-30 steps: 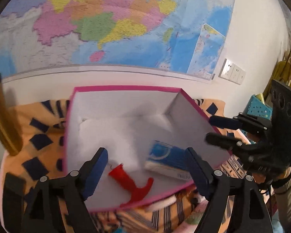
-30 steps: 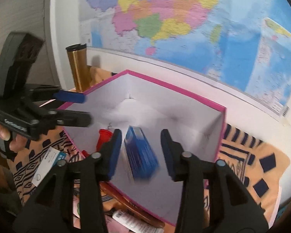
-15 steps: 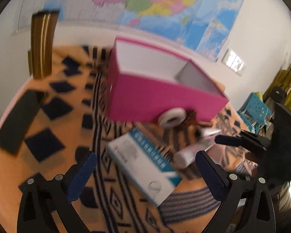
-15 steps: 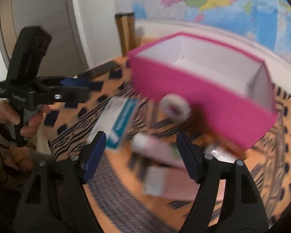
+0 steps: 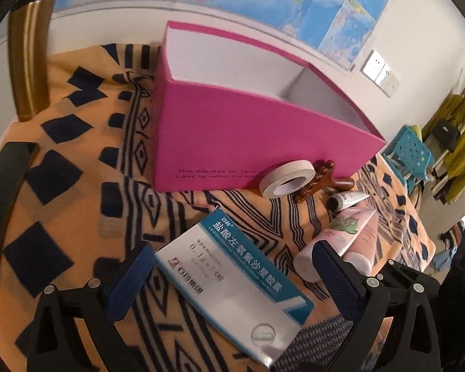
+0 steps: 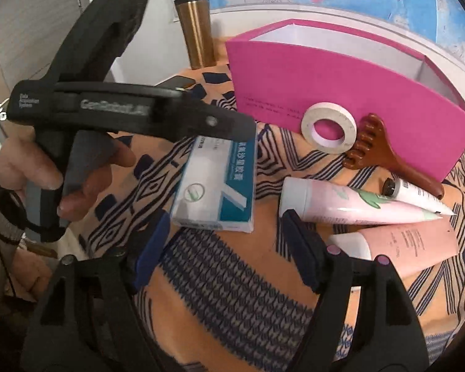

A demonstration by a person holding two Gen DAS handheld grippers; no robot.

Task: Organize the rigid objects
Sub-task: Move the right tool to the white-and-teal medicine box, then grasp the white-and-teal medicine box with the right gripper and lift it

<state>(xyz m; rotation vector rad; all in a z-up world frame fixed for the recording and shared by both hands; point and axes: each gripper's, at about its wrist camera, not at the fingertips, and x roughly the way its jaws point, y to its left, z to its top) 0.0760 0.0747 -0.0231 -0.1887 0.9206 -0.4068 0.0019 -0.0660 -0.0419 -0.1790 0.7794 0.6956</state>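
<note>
Both grippers have come out of the pink box [image 5: 232, 136] and now point down at the patterned cloth [image 5: 77, 186] in front of it. In the left wrist view the left gripper [image 5: 229, 272] has its jaws spread wide on both sides of the white and teal medicine box [image 5: 232, 285], which lies flat in the lower middle of the frame; the pads do not press it. In the right wrist view the right gripper [image 6: 223, 241] is also spread and empty (only cloth lies between its fingers). The tape roll [image 6: 328, 127] and the brown wooden massager [image 6: 384, 158] lean against the pink box, with three tubes [image 6: 350, 204] at the lower right.
</note>
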